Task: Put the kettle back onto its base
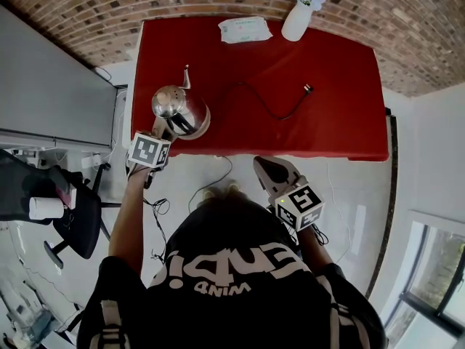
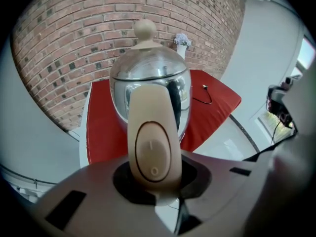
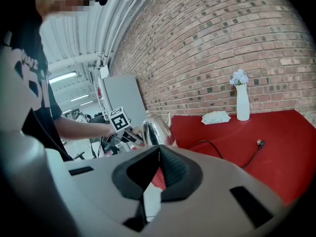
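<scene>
A long table draped in red cloth (image 1: 327,122) is standing against a brick wall, and a person in a black printed T-shirt (image 1: 232,267) is facing it from the near side with a gripper in each hand. A rounded, polished steel kettle with a beige knobbed lid (image 1: 178,107) is sitting over the table's near left corner; whether a base is lying beneath it cannot be told. The left gripper (image 1: 166,128) is reaching down on the kettle from the near side, its jaws clamping the kettle's beige handle with the oval switch (image 2: 153,137), so the steel body is rising just beyond the jaws. The right gripper (image 1: 261,164) is hanging off the table's near edge, well right of the kettle, its jaws pressing together on nothing. A white vase of pale flowers (image 1: 296,20) and a flat white packet (image 1: 245,29) are lying at the far edge. A thin black cable (image 1: 269,107) is trailing right from the kettle.
</scene>
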A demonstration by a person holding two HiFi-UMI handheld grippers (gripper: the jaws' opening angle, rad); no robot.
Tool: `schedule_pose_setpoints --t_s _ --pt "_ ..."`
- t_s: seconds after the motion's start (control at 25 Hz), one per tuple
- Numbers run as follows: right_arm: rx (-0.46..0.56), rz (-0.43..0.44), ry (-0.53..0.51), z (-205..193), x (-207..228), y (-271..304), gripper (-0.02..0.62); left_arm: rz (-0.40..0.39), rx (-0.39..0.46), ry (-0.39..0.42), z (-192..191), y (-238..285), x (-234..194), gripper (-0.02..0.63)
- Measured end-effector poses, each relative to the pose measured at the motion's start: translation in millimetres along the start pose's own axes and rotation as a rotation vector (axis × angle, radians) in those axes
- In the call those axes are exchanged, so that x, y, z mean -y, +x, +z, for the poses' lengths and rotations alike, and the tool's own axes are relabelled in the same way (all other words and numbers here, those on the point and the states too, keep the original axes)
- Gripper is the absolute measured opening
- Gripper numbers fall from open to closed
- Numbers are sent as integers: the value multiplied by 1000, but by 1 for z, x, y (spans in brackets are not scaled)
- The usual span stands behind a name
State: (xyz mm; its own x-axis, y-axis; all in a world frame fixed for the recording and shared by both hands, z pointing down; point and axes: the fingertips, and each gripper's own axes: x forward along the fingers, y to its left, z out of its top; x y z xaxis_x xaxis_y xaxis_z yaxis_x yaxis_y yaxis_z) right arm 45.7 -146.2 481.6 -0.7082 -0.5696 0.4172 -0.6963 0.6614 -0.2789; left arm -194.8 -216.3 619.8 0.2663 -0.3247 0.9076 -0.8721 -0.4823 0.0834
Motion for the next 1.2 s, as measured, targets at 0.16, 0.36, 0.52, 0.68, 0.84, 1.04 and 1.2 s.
schedule_pose_setpoints --t_s 0.16,0.36,0.52,0.68,0.84,1.04,1.2 --pt "4 5 -1 1 -1 2 23 3 -13 22 1 -1 0 60" --pt "5 5 -4 2 0 3 23 -3 -27 36 0 -1 1 60" --pt "0 7 3 2 -2 3 23 6 -39 60 1 -1 2 60" --pt "5 8 -6 1 -1 4 23 29 -67 114 1 1 5 60" --pt "-4 9 3 2 -3 2 23 36 -86 133 -1 6 6 61" --pt "-7 4 7 0 0 -1 23 30 -98 135 0 6 6 61" --pt "-9 9 6 -1 -1 0 23 17 -109 142 -1 9 8 66"
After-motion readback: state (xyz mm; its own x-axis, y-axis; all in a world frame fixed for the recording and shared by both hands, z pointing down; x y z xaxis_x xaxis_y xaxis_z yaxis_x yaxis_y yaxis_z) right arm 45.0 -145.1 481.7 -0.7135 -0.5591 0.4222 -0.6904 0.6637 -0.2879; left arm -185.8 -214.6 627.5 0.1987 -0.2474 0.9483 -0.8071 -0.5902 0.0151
